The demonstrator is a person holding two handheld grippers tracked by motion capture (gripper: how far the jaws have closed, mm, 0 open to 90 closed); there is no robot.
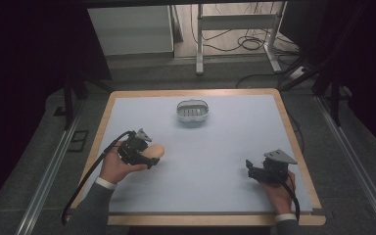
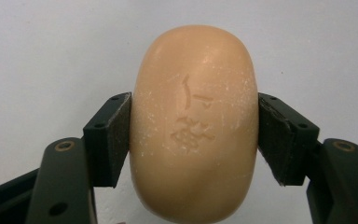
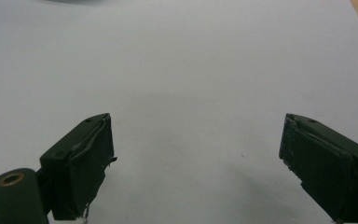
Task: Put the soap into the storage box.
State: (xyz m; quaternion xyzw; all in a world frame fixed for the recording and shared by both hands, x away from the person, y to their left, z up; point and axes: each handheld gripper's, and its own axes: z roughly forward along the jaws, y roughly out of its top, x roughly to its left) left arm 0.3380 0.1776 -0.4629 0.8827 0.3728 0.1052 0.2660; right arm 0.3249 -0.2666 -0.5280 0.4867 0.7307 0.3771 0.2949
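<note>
A tan oval bar of soap is clamped between the pads of the left tongs, at about eight o'clock on the pale tabletop. The right tongs are held apart over bare surface at about four o'clock, with nothing between them. A grey soap dish is seen at twelve o'clock, well apart from both.
</note>
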